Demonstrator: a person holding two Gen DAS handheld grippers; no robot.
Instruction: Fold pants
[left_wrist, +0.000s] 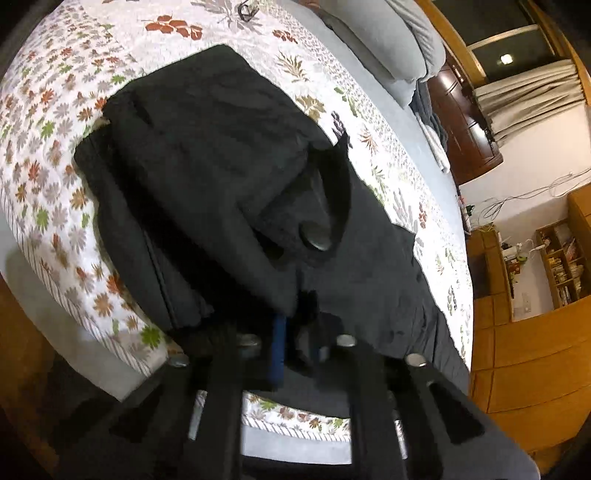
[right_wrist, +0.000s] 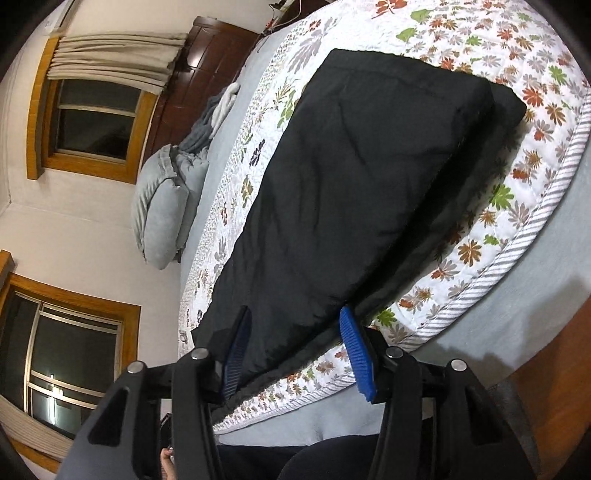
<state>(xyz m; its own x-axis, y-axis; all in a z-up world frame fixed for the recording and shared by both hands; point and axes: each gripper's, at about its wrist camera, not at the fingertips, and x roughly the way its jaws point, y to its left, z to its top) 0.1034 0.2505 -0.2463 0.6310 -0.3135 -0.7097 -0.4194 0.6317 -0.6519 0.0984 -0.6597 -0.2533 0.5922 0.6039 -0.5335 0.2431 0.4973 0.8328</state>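
Note:
Black pants (left_wrist: 207, 177) lie on a floral quilt (left_wrist: 48, 147) on the bed. In the left wrist view a raised fold of the pants, with a round button (left_wrist: 314, 238), hangs from my left gripper (left_wrist: 295, 332), which is shut on the cloth; one blue pad (left_wrist: 277, 350) shows. In the right wrist view the pants (right_wrist: 351, 184) lie flat in a long folded strip. My right gripper (right_wrist: 295, 350) is open, its blue fingers (right_wrist: 356, 354) on either side of the strip's near end, one finger partly under cloth.
Grey pillows (right_wrist: 162, 206) and a folded grey blanket (right_wrist: 218, 110) lie at the head of the bed. A dark wooden headboard (right_wrist: 192, 66), windows with curtains, wooden cabinets and shelves (left_wrist: 535, 295) line the walls. The quilt's striped edge (right_wrist: 517, 251) runs near the bed's side.

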